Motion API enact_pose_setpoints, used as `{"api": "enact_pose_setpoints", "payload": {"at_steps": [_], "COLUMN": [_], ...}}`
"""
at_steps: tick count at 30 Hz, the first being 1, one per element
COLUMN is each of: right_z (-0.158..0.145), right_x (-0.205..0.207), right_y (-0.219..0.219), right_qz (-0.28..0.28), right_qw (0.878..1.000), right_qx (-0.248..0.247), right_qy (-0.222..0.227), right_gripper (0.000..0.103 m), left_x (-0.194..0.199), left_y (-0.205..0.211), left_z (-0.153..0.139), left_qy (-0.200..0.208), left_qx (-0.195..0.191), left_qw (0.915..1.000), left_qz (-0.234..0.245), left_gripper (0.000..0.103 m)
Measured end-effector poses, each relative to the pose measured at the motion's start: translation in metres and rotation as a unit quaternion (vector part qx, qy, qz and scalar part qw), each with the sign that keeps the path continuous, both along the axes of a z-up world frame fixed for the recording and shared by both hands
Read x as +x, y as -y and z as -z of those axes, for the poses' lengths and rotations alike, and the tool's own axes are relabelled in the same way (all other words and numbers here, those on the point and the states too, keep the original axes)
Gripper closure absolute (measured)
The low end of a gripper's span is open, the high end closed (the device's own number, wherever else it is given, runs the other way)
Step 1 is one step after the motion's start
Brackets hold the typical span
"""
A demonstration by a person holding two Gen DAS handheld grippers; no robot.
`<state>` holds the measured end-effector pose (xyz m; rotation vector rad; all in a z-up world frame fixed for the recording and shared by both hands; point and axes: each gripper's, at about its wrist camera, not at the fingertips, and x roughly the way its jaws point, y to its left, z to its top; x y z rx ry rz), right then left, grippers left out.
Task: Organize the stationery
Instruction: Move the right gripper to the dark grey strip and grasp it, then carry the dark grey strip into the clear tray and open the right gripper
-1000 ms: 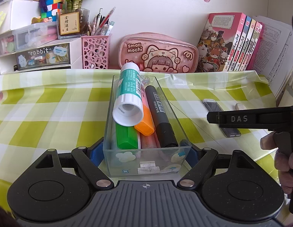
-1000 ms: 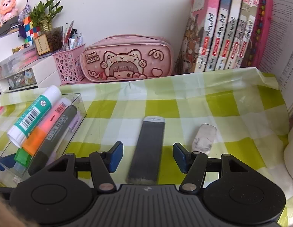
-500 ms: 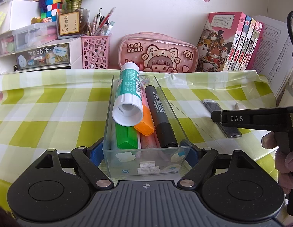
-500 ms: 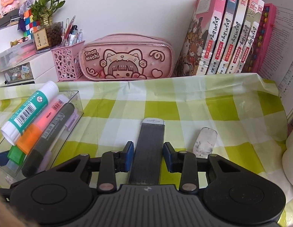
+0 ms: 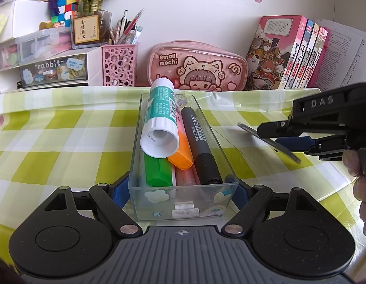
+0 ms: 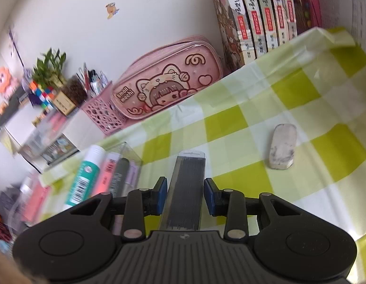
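The right tongs (image 6: 185, 196) grip a flat, dark, translucent lead case (image 6: 186, 189) across its narrow width, blue pads pressing both long edges near the end closest to the camera. Their jaws have just been closing, with the case between them. From the left wrist view the case is tilted, its far end raised clear of the checked tabletop (image 5: 64, 142).

The left tongs (image 5: 176, 193) are closed on the near end of a clear plastic tray (image 5: 183, 203), one pad on each side wall. The tray holds a glue stick (image 5: 160, 123), a black marker (image 5: 202, 149), and green and orange highlighters. It sits directly ahead of the left tongs and to the left of the right tongs.

The case looks light, thin, stiff and smooth, so it may slip or pivot when held near one end; a hold nearer its middle would likely steady it. A grubby eraser (image 6: 282, 149) lies ahead and right of the right tongs, apart from the case.
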<state>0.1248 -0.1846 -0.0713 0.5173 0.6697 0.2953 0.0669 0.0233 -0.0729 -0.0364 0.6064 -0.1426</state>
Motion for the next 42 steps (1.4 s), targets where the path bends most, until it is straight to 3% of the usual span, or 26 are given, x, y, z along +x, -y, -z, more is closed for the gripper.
{"api": "enact_pose_setpoints", "payload": {"at_steps": [3,4,5,7,11,17,24,34,42], "right_z": [-0.002,-0.003,-0.004,-0.006,-0.012,0.003,0.012,0.017,0.010], "right_x": [0.001,0.002,0.004,0.007,0.006,0.015,0.019,0.022,0.019], "right_y": [0.003,0.003,0.004,0.005,-0.004,-0.011,-0.021,-0.017,-0.018], "right_qz": [-0.008,-0.013,-0.018,-0.030,-0.009,-0.037,-0.056,-0.050,-0.038], "right_qw": [0.999,0.998,0.997,0.994,0.999,0.997,0.993,0.988,0.993], "right_qx": [0.045,0.059,0.075,0.105,0.047,0.044,0.066,0.114,0.072], "right_qy": [-0.008,-0.010,-0.013,-0.015,-0.008,-0.053,-0.077,-0.094,-0.087], "right_gripper": [0.040,0.058,0.060,0.060,0.060,0.057,0.043,0.040,0.040], "left_x": [0.000,0.000,0.000,0.000,0.000,0.002,0.002,0.002,0.002], "left_y": [0.000,0.000,0.001,0.001,0.000,0.000,0.000,-0.001,-0.001], "left_z": [0.000,0.000,0.000,0.000,0.000,0.000,0.000,0.000,0.000], "left_qy": [0.000,0.000,-0.001,-0.001,-0.001,-0.002,-0.002,-0.001,-0.001], "left_qx": [0.001,0.001,0.001,0.002,0.001,0.003,0.003,0.002,0.002], "left_qw": [1.0000,1.0000,1.0000,1.0000,1.0000,1.0000,1.0000,1.0000,1.0000], "left_qz": [0.000,0.000,0.000,0.001,0.001,0.001,0.001,0.000,0.000], "left_gripper": [0.022,0.022,0.022,0.022,0.022,0.022,0.022,0.023,0.022]}}
